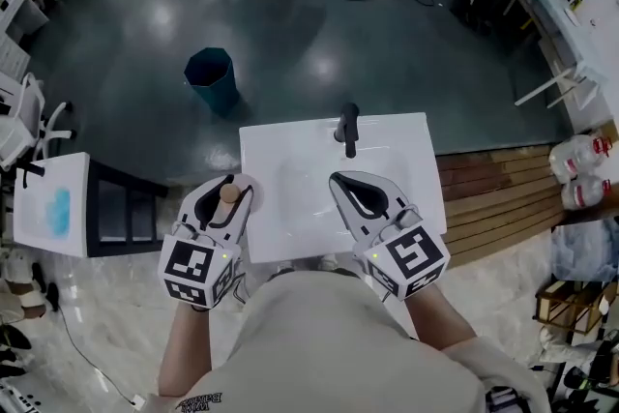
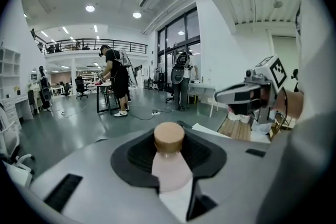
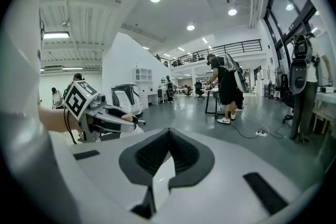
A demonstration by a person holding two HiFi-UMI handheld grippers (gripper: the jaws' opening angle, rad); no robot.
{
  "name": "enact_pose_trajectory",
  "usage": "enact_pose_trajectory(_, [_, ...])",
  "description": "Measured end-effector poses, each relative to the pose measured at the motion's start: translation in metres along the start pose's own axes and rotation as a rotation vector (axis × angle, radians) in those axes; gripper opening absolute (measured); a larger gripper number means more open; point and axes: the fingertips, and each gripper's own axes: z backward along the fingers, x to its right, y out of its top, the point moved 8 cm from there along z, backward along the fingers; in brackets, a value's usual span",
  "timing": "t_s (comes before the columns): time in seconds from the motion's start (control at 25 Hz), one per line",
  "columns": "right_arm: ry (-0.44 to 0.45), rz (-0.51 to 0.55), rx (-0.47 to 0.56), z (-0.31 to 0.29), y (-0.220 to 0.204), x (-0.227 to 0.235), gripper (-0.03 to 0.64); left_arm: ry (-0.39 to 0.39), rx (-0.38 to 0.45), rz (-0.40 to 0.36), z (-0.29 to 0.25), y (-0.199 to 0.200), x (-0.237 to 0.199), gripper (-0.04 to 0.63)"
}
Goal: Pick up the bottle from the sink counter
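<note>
Nearest me: both forearms reach forward from the torso, marker cubes facing up, grippers pitched slightly down over the front of the white sink surface [image 1: 276, 145].

Left gripper [image 1: 233, 182] is pinching the pale pink bottle with the round tan cap [image 2: 170, 164] high up, just under the cap. The bottle stands upright between the pads, at the surface's front left corner. I can't tell if its base is clear of the surface, since the gripper body hides it.

Right gripper [image 1: 341, 177] has its jaws pressed together with nothing in them. It hovers over the basin, well apart from the bottle.

My read: grasp is done, lift is the step in hand. To do it well:
- Hold the pinch constant and raise straight up.
- No wrist roll, so the bottle hangs vertical.
- The grip is high on the body, so a jerk could swing it or let it slide up to the cap.
- Park the right gripper clear.

Beyond: black faucet [image 1: 348, 129] at the back edge, not in the lift path. Further out, a teal bin [image 1: 211, 78] on the dark floor.
</note>
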Motion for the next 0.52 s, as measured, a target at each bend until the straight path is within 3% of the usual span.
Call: enact_pose_trajectory(0.52, [-0.007,-0.004,0.002,0.0094,-0.0017,0.0005,-0.003,-0.014,-0.029,0.005,-0.0024,-0.0001,0.0021,0.129])
